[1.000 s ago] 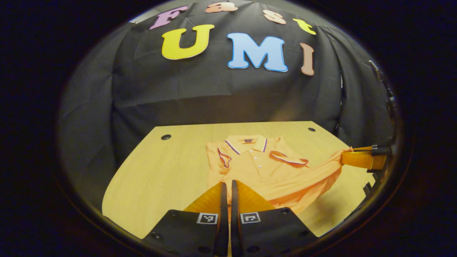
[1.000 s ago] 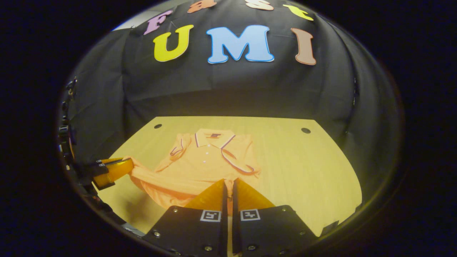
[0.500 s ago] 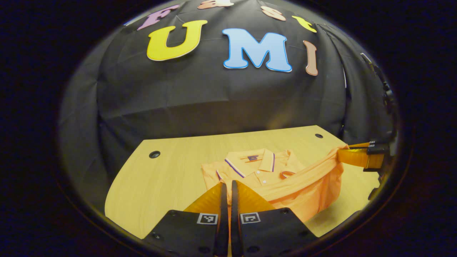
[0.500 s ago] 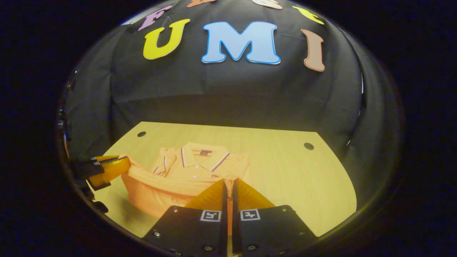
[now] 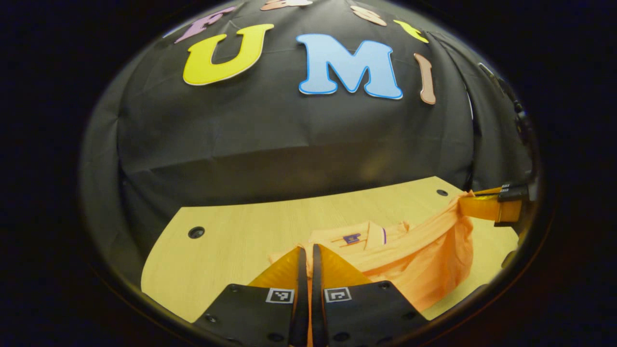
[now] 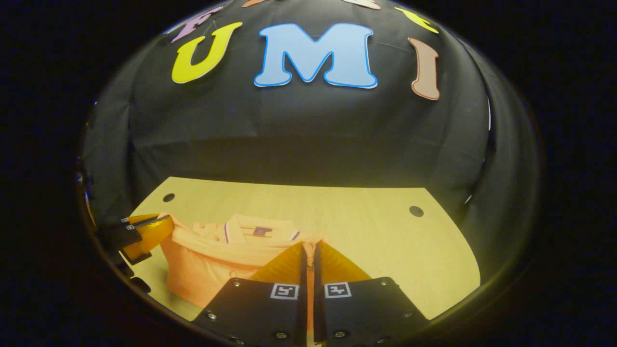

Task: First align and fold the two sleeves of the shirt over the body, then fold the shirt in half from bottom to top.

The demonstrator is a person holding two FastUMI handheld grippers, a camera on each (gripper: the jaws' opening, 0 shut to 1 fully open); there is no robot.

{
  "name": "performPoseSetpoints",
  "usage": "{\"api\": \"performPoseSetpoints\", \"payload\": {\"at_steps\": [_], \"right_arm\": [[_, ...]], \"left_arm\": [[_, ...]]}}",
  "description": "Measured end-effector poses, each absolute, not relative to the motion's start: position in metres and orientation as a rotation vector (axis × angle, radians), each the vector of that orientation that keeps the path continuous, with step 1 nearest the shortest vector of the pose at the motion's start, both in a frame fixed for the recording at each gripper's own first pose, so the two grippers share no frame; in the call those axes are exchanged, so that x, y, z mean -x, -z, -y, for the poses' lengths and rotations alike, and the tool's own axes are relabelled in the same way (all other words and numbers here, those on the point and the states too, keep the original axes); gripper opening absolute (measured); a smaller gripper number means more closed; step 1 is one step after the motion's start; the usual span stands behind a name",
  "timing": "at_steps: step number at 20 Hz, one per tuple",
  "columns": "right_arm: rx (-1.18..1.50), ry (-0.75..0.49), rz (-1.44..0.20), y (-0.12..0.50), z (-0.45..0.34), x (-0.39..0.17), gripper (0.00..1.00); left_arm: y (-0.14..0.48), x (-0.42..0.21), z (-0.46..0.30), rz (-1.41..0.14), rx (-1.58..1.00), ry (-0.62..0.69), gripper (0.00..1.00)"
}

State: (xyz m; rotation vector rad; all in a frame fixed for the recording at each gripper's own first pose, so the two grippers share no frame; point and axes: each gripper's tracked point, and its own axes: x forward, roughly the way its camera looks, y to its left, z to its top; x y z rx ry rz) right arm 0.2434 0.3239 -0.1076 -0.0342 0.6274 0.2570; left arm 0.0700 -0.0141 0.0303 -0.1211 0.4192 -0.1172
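Since a second ago both claws have carried the shirt's bottom hem up and forward, so it now hides the placket and folded sleeves. In the left gripper view, the left claw [image 5: 305,255] at 6 o'clock is clamped on the hem of the orange shirt [image 5: 424,258], a soft knit sagging in a loose curtain toward the right claw [image 5: 470,206] at 3 o'clock, likewise pinched on fabric. Beyond, the striped collar [image 5: 359,236] lies flat on the pale wood-grain surface [image 5: 231,241], with round holes near its far corners.
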Motion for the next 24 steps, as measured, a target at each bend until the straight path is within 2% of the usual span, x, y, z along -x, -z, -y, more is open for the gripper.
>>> {"api": "performPoseSetpoints", "payload": {"at_steps": [6, 14, 21, 24], "right_arm": [[0.023, -0.226, -0.635, 0.119, -0.33, -0.281, 0.05], [0.015, -0.25, -0.638, 0.14, -0.353, -0.329, 0.05], [0.061, -0.262, -0.71, 0.184, -0.362, -0.343, 0.05], [0.093, -0.259, -0.732, 0.193, -0.359, -0.341, 0.07]], "left_arm": [[-0.037, -0.113, 0.012, -0.338, 0.14, 0.083, 0.1], [-0.026, -0.156, -0.007, -0.27, 0.146, 0.01, 0.08], [0.01, -0.174, -0.007, -0.319, 0.137, -0.01, 0.1], [0.021, -0.178, -0.004, -0.349, 0.12, -0.004, 0.17]]}}
